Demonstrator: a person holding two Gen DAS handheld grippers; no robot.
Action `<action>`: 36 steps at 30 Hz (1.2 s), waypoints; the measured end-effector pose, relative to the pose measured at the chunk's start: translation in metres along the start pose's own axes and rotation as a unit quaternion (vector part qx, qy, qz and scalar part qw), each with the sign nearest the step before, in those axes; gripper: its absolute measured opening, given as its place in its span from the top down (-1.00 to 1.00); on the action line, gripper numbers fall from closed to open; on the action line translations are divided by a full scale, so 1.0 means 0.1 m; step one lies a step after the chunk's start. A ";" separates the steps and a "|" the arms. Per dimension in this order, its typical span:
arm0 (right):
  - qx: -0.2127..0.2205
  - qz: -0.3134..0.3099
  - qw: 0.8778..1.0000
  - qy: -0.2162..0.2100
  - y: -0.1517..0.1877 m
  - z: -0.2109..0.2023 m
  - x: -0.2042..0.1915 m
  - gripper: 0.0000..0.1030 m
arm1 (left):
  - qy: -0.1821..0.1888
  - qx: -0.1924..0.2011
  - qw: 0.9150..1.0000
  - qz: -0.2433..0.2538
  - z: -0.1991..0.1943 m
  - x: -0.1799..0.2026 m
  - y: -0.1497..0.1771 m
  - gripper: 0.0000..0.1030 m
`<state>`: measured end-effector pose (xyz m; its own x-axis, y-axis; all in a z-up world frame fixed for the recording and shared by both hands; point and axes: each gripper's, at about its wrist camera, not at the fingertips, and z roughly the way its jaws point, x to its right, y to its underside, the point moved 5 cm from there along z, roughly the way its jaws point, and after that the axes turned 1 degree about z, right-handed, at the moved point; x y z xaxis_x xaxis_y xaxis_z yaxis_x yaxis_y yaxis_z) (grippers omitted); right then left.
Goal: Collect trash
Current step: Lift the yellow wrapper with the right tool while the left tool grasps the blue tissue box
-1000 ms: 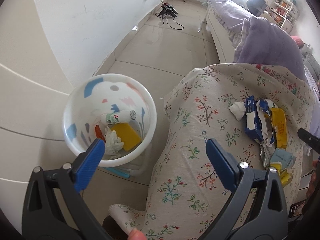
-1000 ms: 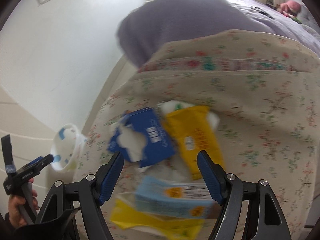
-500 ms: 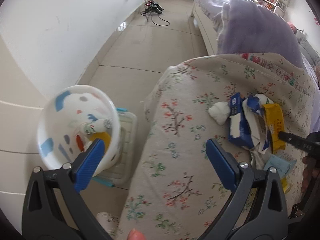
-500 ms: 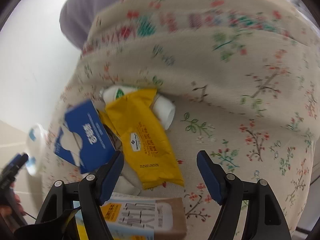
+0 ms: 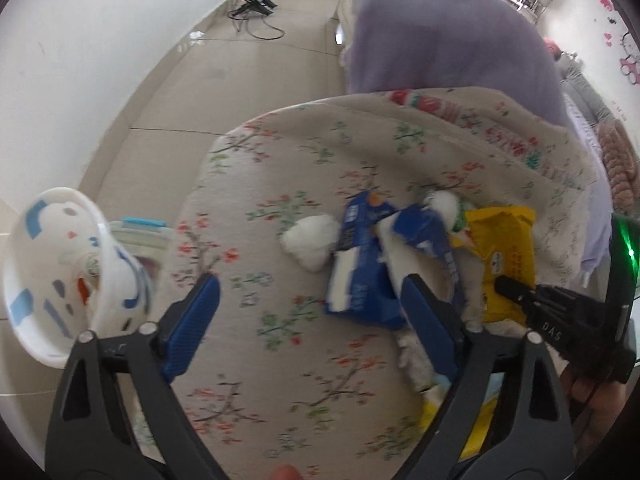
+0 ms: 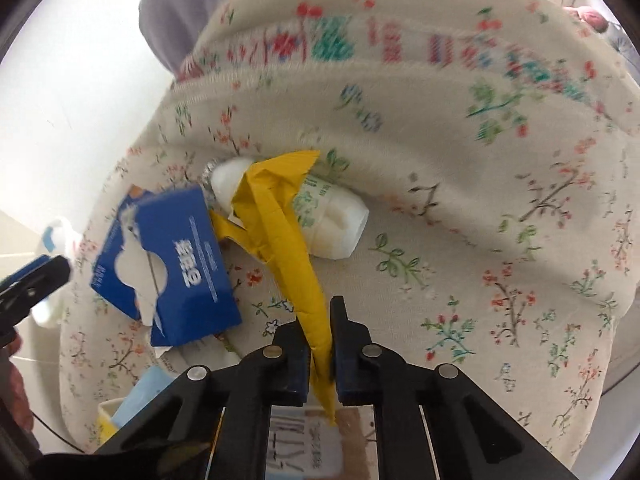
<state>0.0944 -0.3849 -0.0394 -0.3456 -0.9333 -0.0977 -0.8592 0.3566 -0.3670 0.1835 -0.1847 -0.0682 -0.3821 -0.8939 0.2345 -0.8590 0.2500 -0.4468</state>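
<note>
Trash lies in a pile on a floral blanket [image 5: 288, 184]. My right gripper [image 6: 320, 320] is shut on a yellow wrapper [image 6: 280, 232], which also shows in the left wrist view [image 5: 508, 248]. Under the wrapper lies a small white bottle [image 6: 340, 224]. A torn blue tissue box [image 6: 180, 264] lies to its left and shows in the left wrist view [image 5: 364, 280], next to a crumpled white tissue [image 5: 312, 240]. My left gripper [image 5: 316, 312] is open and empty above the blanket, left of the pile. The white bin [image 5: 52, 280] stands at far left with trash inside.
A purple duvet [image 5: 440, 40] lies behind the blanket. A clear plastic crate [image 5: 140, 232] sits beside the bin on the tiled floor [image 5: 240, 72]. A power strip with cables [image 5: 256, 0] lies by the far wall. More wrappers and a carton [image 6: 304, 452] lie near my right gripper.
My right gripper has closed on the yellow wrapper and pinched it into a fold. My left gripper has swung right, away from the bin and toward the pile.
</note>
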 end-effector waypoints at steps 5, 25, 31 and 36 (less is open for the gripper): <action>0.026 0.025 0.999 -0.025 0.02 -0.27 0.10 0.83 | 0.097 -0.014 0.995 -0.007 0.10 0.34 -0.01 -0.12; 0.021 0.065 0.997 -0.038 0.16 -0.41 0.74 0.83 | 0.110 -0.048 0.992 0.033 0.50 0.99 0.10 0.95; 0.054 0.060 0.995 -0.055 0.17 -0.78 0.74 0.84 | 0.116 -0.023 0.992 0.038 0.24 0.89 0.03 0.95; 0.074 0.046 0.994 -0.060 0.17 -0.99 0.58 0.84 | 0.119 -0.008 0.992 0.042 0.02 0.72 0.03 0.95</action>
<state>0.0225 -0.4288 0.0407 -0.3650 -0.8984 -0.2442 -0.7581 0.4390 -0.4822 0.1538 -0.2496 -0.0548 -0.5202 -0.7569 0.3956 -0.8254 0.3265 -0.4605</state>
